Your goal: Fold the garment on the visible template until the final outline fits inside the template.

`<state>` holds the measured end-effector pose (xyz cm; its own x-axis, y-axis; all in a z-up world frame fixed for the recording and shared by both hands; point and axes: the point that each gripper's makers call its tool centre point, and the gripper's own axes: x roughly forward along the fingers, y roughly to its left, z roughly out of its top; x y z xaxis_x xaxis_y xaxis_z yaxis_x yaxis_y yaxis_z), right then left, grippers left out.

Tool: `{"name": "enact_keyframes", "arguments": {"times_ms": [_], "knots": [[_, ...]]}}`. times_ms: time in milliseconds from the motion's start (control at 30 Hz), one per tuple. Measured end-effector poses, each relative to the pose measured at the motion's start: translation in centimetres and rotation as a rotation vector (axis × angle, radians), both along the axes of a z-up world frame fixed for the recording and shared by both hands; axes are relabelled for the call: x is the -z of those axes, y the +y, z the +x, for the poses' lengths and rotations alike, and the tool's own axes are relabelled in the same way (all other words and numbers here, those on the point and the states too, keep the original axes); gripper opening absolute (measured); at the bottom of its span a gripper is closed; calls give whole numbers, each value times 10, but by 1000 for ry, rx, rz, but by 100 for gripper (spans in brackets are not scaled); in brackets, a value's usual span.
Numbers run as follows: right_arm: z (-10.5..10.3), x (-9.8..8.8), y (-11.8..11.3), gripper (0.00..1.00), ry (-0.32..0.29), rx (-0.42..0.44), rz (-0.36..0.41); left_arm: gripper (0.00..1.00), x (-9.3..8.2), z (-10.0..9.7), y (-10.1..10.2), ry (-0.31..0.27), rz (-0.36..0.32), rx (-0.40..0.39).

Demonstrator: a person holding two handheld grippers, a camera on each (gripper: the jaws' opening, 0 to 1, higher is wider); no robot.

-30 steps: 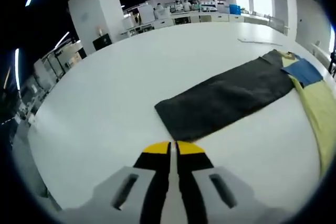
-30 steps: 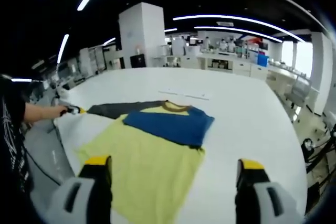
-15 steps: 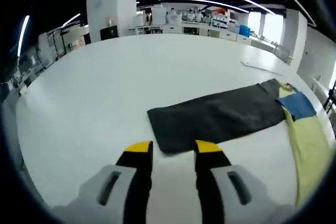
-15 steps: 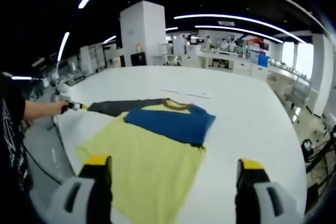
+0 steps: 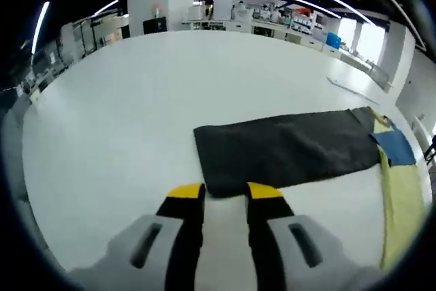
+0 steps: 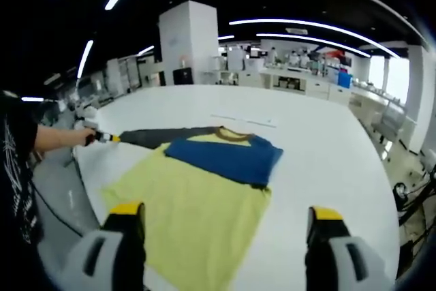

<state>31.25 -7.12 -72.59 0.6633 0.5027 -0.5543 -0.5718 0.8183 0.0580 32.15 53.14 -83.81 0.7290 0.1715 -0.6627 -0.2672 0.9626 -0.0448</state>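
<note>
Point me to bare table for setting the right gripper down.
Bare white table lies beyond the blue sleeve, out to the far edge, with one thin strip on it. Bare too past the dark sleeve. Crowded: the yellow garment body before the right gripper.

You have a broad white tabletop (image 5: 122,100) under your hands, smooth and bare over most of its surface. A shirt (image 6: 197,199) lies flat on it near the edge closest to you: the yellow body spreads toward that edge, one blue sleeve (image 6: 228,160) is folded across the chest, and the dark grey sleeve (image 5: 286,151) stretches out straight along the surface toward the left corner. Farther in, toward the far edge, a thin pale strip (image 6: 244,120) lies flat, well apart from the shirt.
</note>
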Motion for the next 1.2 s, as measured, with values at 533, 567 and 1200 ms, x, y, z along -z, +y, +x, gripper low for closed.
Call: {"name": "enact_keyframes", "arguments": {"times_ms": [533,567,1200], "knots": [[-6,4,2,100,12,6,-1,1,-3,4,4,38,51,-27],[-7,4,2,100,11,5,0,1,-4,4,4,37,49,-30],[-7,2,4,100,7,-13,6,1,-45,35,-23,-31,80,75]]}}
